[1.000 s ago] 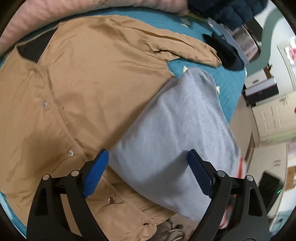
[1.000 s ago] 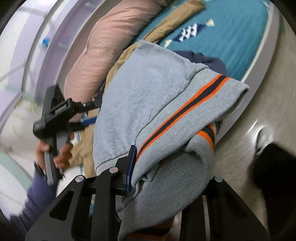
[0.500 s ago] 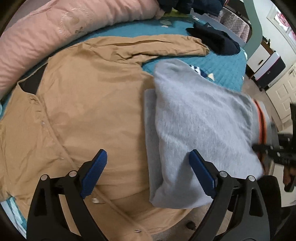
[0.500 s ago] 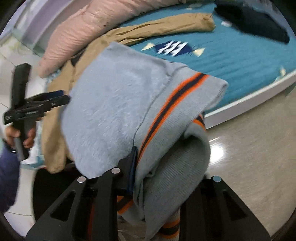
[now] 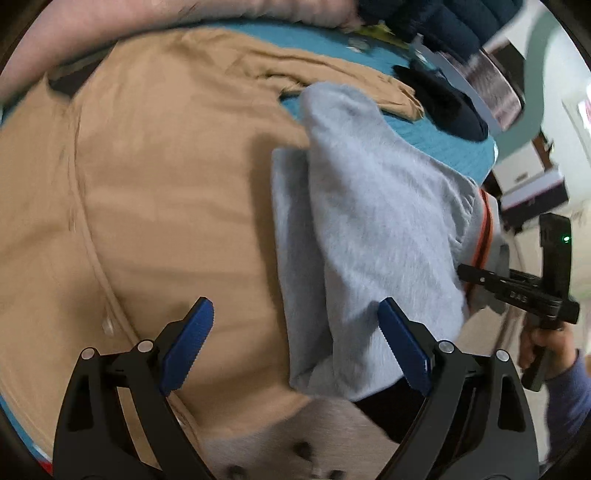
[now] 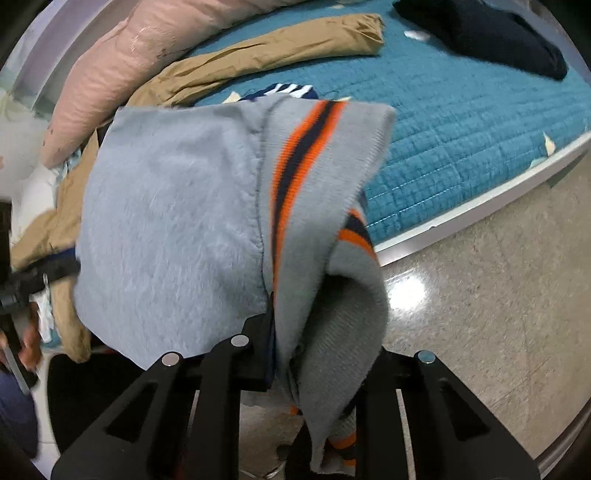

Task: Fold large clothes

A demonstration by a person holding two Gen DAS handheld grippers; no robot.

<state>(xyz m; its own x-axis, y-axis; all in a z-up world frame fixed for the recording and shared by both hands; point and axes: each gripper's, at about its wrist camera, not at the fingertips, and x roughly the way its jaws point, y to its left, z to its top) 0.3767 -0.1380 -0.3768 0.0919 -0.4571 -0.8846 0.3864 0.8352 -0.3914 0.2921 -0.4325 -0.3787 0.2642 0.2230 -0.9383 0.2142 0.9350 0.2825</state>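
- The grey sweater (image 5: 373, 229), folded over on itself, fills the middle of my left view and drapes across most of my right view (image 6: 177, 221). Its ribbed hem (image 6: 317, 166), striped orange and navy, hangs in the centre of the right frame.
- My right gripper (image 6: 314, 332) comes up from the bottom of its frame with the sweater bunched between its fingers. The fingertips are buried in fabric, but the jaws are pinched close on the hem. In the left view, that gripper (image 5: 517, 284) sits at the right edge, the holding hand (image 5: 546, 343) in a blue cuff just below it.
- My left gripper (image 5: 295, 343) sits at the bottom of its frame, tilted down over the clothes. Its jaws are spread wide and grip nothing. The right blue pad (image 5: 404, 347) lies over the sweater's lower edge; whether it touches, I cannot tell. The left pad (image 5: 188, 343) is over the tan shirt (image 5: 147, 184).
- The tan shirt is spread beneath the sweater, filling the left half of the left view. One sleeve (image 6: 280, 48) stretches across the upper part of the right view.
- Under both lies a teal quilt (image 6: 461, 122). A pink pillow (image 6: 147, 44) sits upper left, a dark garment (image 6: 491, 33) upper right.
- A glossy stone floor (image 6: 498, 295) fills the right frame's lower right.
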